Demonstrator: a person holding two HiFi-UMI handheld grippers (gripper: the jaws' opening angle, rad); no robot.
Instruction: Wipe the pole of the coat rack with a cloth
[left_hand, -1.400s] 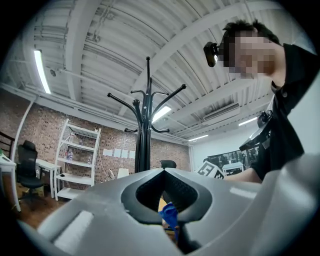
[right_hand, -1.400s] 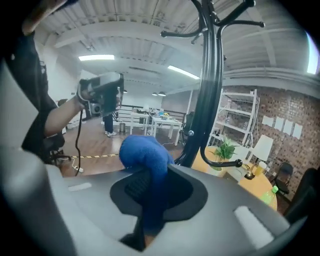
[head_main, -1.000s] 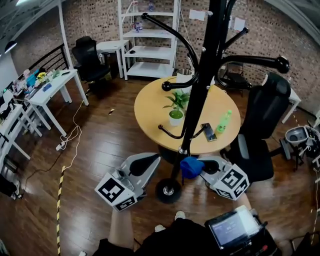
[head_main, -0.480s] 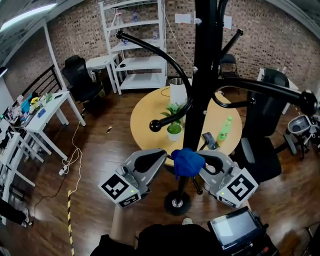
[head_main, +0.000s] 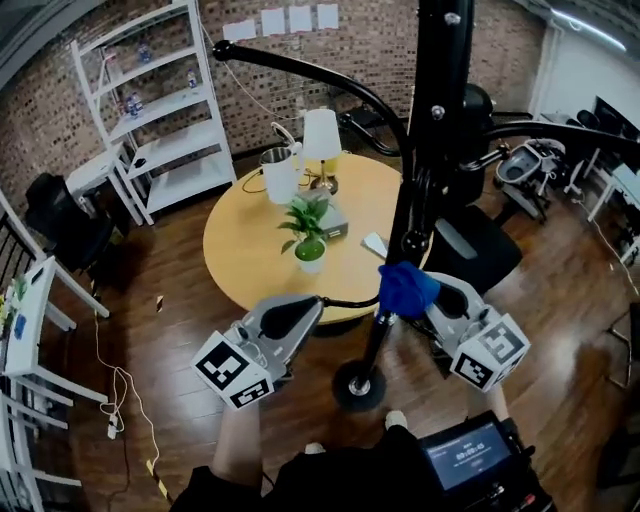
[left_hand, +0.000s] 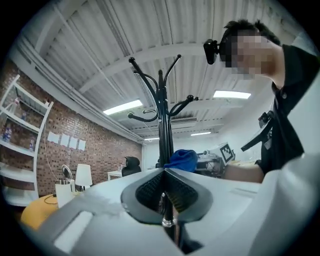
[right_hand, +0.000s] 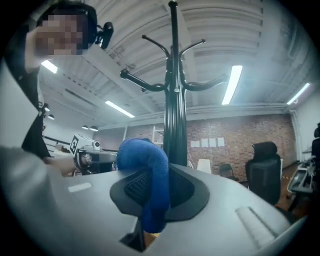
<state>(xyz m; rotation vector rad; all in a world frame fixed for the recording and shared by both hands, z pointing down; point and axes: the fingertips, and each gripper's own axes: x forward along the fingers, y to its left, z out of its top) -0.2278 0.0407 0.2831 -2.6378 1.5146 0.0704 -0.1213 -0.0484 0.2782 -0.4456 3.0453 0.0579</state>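
At black pole (head_main: 440, 100), blue cloth (head_main: 405, 287) bunched up, in R tongs (head_main: 422, 300)

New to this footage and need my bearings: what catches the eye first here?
The black coat rack pole runs up the middle of the head view, its curved arms over a round wooden table. Low by the pole, the right gripper holds a blue cloth; the left gripper sits shut beside it.

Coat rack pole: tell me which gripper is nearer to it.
Right. The right gripper holds the blue cloth beside the pole; the left gripper sits apart, to its left.
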